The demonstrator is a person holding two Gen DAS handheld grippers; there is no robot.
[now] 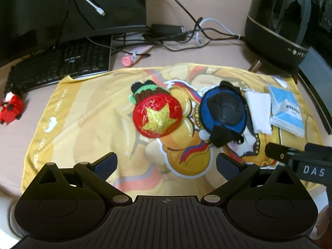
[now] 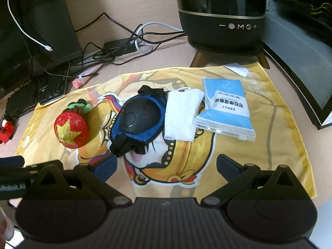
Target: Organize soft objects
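Note:
A yellow printed cloth (image 1: 87,112) (image 2: 276,124) lies flat on the desk. On it sit a red knitted toy with a yellow star (image 1: 157,117) (image 2: 71,129), a blue and black padded piece (image 1: 225,111) (image 2: 138,118), a folded white towel (image 1: 259,112) (image 2: 181,114) and a light blue packet (image 1: 287,112) (image 2: 225,109). My left gripper (image 1: 166,166) hangs open over the cloth's near edge, nothing between its fingers. My right gripper (image 2: 166,167) is open too, just short of the padded piece.
A black keyboard (image 1: 60,66) and monitor base stand at the back left, with tangled cables (image 1: 186,33) behind the cloth. A black humidifier (image 2: 222,12) on wooden legs is at the back right. A small red toy (image 1: 11,109) and a pink tube (image 1: 132,58) lie off the cloth.

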